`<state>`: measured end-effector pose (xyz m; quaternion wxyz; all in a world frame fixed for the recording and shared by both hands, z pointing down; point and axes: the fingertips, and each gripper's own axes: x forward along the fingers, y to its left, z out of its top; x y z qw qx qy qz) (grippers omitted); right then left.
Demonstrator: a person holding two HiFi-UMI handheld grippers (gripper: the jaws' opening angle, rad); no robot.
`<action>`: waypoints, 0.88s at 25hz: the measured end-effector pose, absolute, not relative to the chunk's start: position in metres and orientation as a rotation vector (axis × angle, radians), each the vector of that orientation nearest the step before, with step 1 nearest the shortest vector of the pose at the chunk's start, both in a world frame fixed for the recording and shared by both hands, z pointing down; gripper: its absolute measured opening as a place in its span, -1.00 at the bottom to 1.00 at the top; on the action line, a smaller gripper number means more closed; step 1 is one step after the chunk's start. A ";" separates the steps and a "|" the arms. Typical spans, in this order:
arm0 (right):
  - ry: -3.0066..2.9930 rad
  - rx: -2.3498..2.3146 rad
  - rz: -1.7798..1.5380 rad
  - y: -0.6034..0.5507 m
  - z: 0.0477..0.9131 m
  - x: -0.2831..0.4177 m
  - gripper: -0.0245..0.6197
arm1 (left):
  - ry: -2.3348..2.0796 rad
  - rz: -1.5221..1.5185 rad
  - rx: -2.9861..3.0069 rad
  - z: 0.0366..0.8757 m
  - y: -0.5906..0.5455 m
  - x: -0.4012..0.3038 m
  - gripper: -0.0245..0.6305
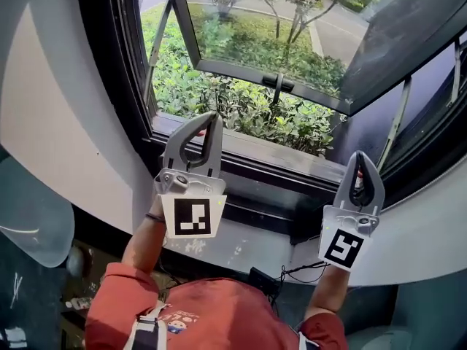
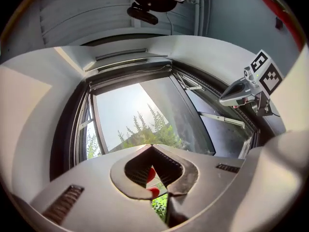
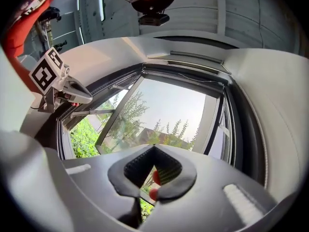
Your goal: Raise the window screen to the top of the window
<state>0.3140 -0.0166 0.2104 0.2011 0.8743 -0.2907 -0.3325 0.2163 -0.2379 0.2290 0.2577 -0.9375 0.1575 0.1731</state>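
head view, upper half of frame: dark-framed window point(image 1: 102, 64), its glass sash point(image 1: 255, 28) swung outward over green shrubs point(image 1: 241, 104); grey sill point(image 1: 292, 159) along the bottom edge.

window screen point(image 2: 130, 76): seems to be the dark rail lying along the top edge of the opening, upper centre of both gripper views; its mesh cannot be made out.

left claw point(image 1: 206, 117): light grey, two-jaw, centre left, raised in front of the sill; jaws closed tip to tip, nothing between them. black-and-white marker cube point(image 1: 193, 216) at its base.

right claw point(image 1: 360, 154): same make, lower right, in front of the window's lower right corner; jaws pressed together, holding nothing.

person: red sleeves point(image 1: 117, 290), bottom edge of frame, one arm under each claw.
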 end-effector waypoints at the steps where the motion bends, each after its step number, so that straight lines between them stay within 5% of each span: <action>1: -0.828 2.461 -0.908 -0.016 0.222 0.315 -0.90 | 0.428 0.456 -2.563 0.239 -0.240 0.216 -0.91; 22: -1.045 2.830 -0.429 0.009 0.388 0.319 -0.90 | 0.457 0.224 -2.867 0.395 -0.250 0.191 -0.91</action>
